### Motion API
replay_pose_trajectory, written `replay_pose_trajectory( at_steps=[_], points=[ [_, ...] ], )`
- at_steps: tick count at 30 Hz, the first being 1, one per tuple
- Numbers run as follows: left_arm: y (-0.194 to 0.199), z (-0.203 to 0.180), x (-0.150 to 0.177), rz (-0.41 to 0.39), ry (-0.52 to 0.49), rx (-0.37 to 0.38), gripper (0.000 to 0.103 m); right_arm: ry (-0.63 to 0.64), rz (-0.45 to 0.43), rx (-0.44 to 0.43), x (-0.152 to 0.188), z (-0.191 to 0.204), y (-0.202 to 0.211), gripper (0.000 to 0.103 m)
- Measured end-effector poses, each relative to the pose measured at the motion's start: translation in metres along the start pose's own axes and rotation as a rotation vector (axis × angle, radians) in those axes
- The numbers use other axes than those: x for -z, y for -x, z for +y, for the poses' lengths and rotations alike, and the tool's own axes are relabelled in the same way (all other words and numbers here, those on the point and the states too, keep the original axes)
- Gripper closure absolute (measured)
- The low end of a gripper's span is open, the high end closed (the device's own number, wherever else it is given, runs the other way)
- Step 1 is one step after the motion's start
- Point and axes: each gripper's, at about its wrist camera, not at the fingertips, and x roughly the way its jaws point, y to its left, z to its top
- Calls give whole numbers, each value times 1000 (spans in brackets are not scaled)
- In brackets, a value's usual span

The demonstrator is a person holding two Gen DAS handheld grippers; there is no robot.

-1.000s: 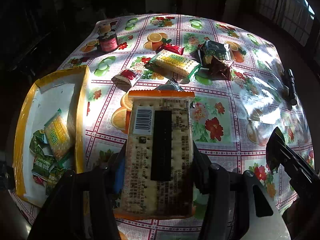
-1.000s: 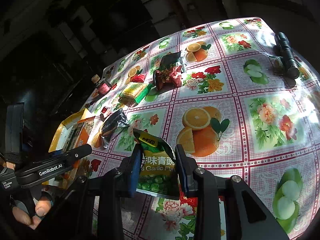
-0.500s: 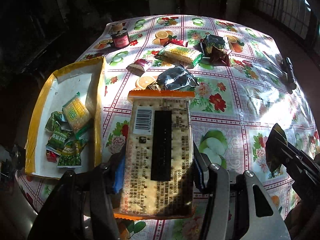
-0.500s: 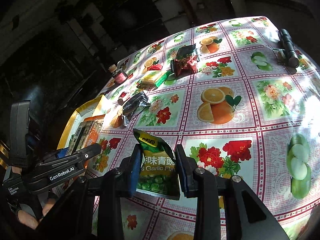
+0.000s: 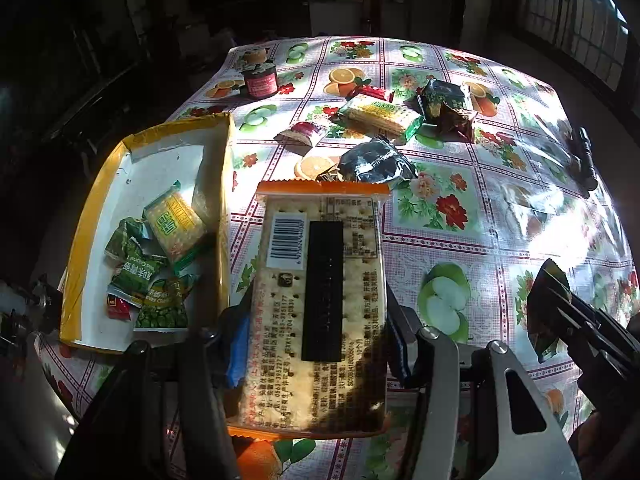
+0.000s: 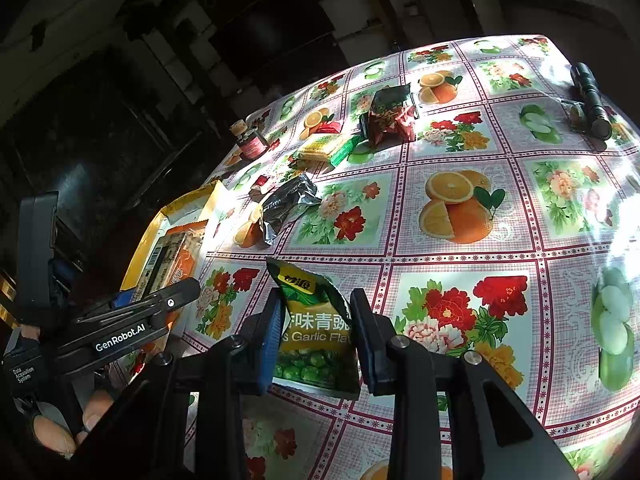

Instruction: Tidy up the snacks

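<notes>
The left gripper (image 5: 316, 336) clamps a cracker pack (image 5: 320, 304) (barcode side up), held above the table just right of the tray (image 5: 100, 184). The right gripper (image 6: 316, 340) pinches a green pea bag (image 6: 316, 328), further right of the tray. In the tray lie a biscuit pack (image 5: 174, 226) and small pea bags (image 5: 136, 276). Beyond the tray sits a silver pouch (image 5: 374, 162).
</notes>
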Motion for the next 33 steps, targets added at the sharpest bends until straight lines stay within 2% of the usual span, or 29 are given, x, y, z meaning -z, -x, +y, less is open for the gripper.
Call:
replay_pose_trajectory(
  at_steps=[19,33],
  points=[
    [-3,33,-5,0,68,-20,47,43,38,-40,2,27,-17,70],
    [-9,58,-10,7,113,-38,47,103,59,-86,-8,58,-37,70]
  ],
)
